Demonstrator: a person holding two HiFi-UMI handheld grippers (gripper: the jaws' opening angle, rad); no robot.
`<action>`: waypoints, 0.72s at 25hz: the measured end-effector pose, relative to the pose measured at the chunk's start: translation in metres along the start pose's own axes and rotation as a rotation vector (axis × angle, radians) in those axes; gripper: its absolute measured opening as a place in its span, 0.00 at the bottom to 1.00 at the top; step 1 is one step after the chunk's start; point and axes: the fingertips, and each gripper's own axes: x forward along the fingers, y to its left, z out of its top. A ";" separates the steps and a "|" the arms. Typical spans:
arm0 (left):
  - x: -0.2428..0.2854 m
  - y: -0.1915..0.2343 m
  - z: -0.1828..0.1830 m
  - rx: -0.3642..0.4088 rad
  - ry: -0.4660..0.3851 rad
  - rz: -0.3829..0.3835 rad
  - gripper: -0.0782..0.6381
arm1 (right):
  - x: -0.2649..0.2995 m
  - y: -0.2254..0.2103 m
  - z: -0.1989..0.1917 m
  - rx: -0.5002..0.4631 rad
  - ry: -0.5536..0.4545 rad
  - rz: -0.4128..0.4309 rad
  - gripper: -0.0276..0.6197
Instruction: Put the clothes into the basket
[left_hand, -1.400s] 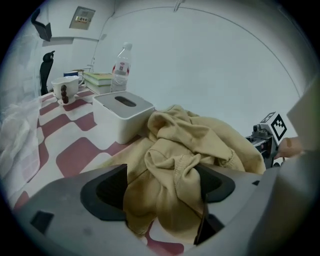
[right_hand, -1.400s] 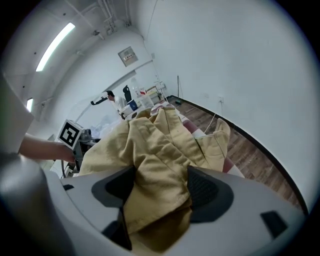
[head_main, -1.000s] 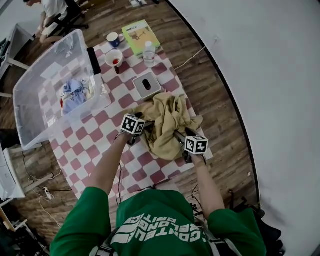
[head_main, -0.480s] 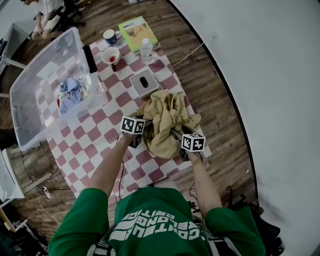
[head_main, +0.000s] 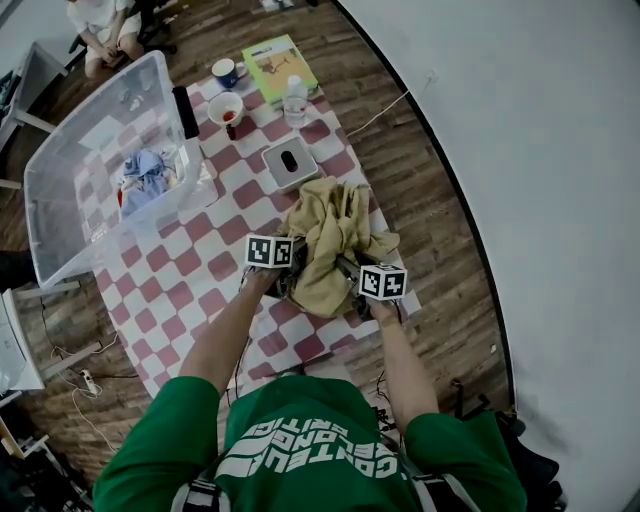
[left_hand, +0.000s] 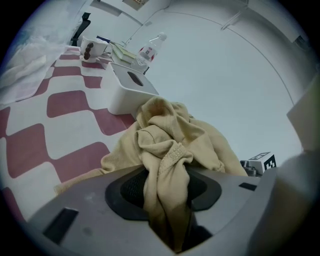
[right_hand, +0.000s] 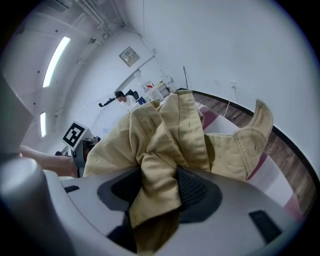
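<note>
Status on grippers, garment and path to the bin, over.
Left gripper and right gripper just closed on tan garment. Bunched on table beside white box. Path to clear bin open.

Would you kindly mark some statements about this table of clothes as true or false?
1. Both the left claw and the right claw grip the crumpled tan garment. True; the jaws have just been closing, with its fabric between them.
2. The clear plastic bin is empty. False: a blue cloth lies in the bin.
3. The clear water bottle stands beside the green book. True.
4. The white box sits on top of the garment. False: the box sits on the red-and-white checked tablecloth, beyond the garment.
</note>
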 end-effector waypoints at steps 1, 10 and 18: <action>-0.001 -0.003 -0.002 0.001 0.001 -0.002 0.33 | -0.001 0.002 -0.001 -0.005 -0.001 0.006 0.39; -0.022 -0.023 -0.011 0.053 -0.011 -0.005 0.31 | -0.013 0.034 -0.002 -0.056 -0.046 0.080 0.35; -0.057 -0.053 0.012 0.106 -0.125 -0.029 0.30 | -0.041 0.065 0.024 -0.122 -0.138 0.099 0.34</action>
